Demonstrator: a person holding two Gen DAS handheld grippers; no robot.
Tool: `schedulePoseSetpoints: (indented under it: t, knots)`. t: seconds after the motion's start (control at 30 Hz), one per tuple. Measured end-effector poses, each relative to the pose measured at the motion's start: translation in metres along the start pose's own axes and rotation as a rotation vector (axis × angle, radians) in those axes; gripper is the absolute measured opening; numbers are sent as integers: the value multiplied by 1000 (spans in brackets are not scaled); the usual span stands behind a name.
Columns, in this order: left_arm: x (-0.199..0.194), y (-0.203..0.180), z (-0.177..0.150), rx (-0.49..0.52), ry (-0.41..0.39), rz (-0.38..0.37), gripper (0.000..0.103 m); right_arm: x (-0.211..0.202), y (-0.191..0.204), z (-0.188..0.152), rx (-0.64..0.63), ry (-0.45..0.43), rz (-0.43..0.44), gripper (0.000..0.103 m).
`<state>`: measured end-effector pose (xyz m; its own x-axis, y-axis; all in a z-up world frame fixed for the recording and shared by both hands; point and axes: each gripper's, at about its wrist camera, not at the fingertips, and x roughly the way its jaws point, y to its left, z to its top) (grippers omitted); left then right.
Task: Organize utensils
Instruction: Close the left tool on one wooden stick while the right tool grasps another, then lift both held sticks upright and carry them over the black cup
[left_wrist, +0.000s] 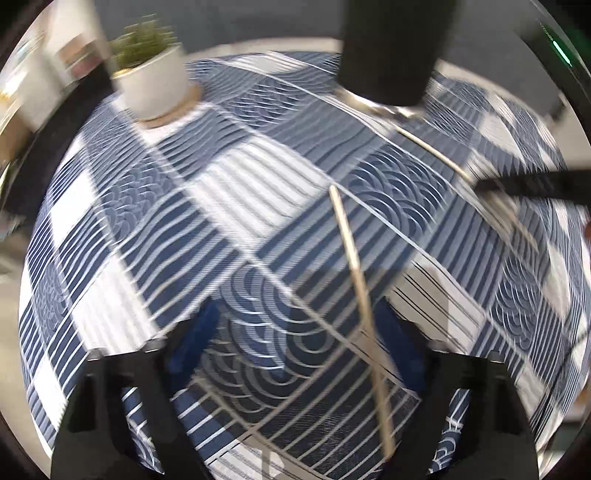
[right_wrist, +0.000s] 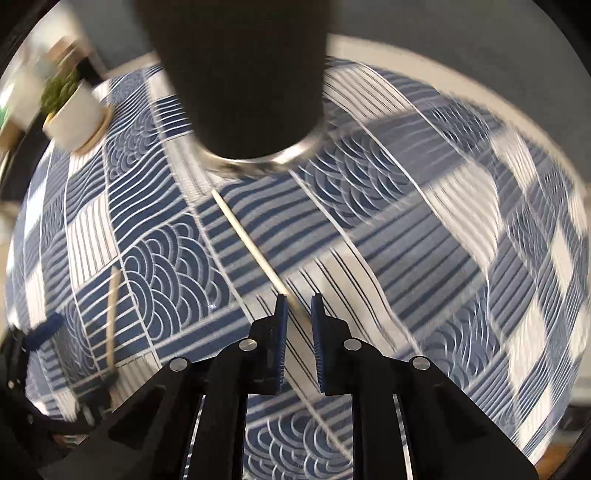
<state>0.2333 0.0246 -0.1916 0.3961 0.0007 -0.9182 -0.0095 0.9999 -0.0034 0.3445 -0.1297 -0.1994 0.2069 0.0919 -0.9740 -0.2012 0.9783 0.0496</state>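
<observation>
Two pale wooden chopsticks lie on the blue-and-white patterned tablecloth (left_wrist: 229, 177). One chopstick (left_wrist: 354, 258) runs lengthwise between the blue pads of my left gripper (left_wrist: 297, 345), nearer the right pad; the jaws stand wide and open around it. The other chopstick (right_wrist: 247, 240) slants from near the black cup (right_wrist: 251, 74) down into my right gripper (right_wrist: 298, 299), whose pads stand close together, shut on its near end. In the left wrist view that second chopstick (left_wrist: 432, 151) meets the right gripper's black finger (left_wrist: 532, 186). In the right wrist view the first chopstick (right_wrist: 110, 314) lies beside the left gripper's blue pad (right_wrist: 44, 332).
A tall black cup (left_wrist: 391, 55) with a metal base rim stands on the cloth at the far side. A white pot with a green plant (left_wrist: 153, 85) sits on a round coaster at the far left. The table edge curves behind them. Both views are motion-blurred.
</observation>
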Motion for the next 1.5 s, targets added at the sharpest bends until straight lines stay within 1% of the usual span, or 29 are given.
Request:
schedulePoseSetpoints:
  t: [0.03,0.1,0.13,0.2,0.27,0.3,0.33,0.37,0.5,0.53,0.63,0.73,0.8,0.93,1.07,1.17,1.23,1.4,1.5]
  knots:
    - [-2,2,2,-1,5,-3,52,-1,-4,-4,20,-5,19,10]
    - [-3,5,6,19,17,-17,29,-3,-16,-11,84,4,83,8]
    - [-3,8,7,26,25,-22,22,-3,-20,-12,98,7,103,7]
    - [-3,13,9,27,51,-33,13,-3,-29,-17,125,14,159,6]
    - [-3,18,10,22,69,-45,9,-4,-38,-21,144,13,181,5]
    - [-2,20,11,31,71,-35,5,-5,-43,-23,167,9,183,5]
    - [-4,19,11,30,73,-31,5,-7,-47,-30,191,6,187,4]
    - [-1,19,14,20,77,-43,5,-8,-53,-32,222,4,197,4]
    - [0,34,17,-69,116,-127,5,-17,-75,-38,264,-14,225,4]
    - [-1,38,17,-76,115,-140,5,-16,-80,-41,271,-20,234,4]
    - [-8,47,19,-88,86,-148,5,-32,-86,-47,271,-47,254,4]
    - [-15,65,20,-133,73,-168,5,-53,-93,-52,266,-68,222,4]
    - [-19,71,20,-151,72,-189,5,-62,-91,-49,279,-80,223,4]
    - [-35,77,21,-119,53,-202,5,-92,-93,-58,298,-125,221,4]
    - [-50,80,31,-93,11,-215,5,-119,-80,-57,299,-182,220,4]
    - [-63,84,41,-84,-22,-241,5,-143,-70,-53,284,-246,218,4]
    - [-75,85,51,-59,-59,-232,5,-155,-64,-49,270,-278,213,4]
    - [-98,92,77,-49,-126,-249,5,-187,-55,-35,257,-344,214,4]
    - [-113,90,97,-45,-180,-263,5,-206,-51,-27,251,-398,246,4]
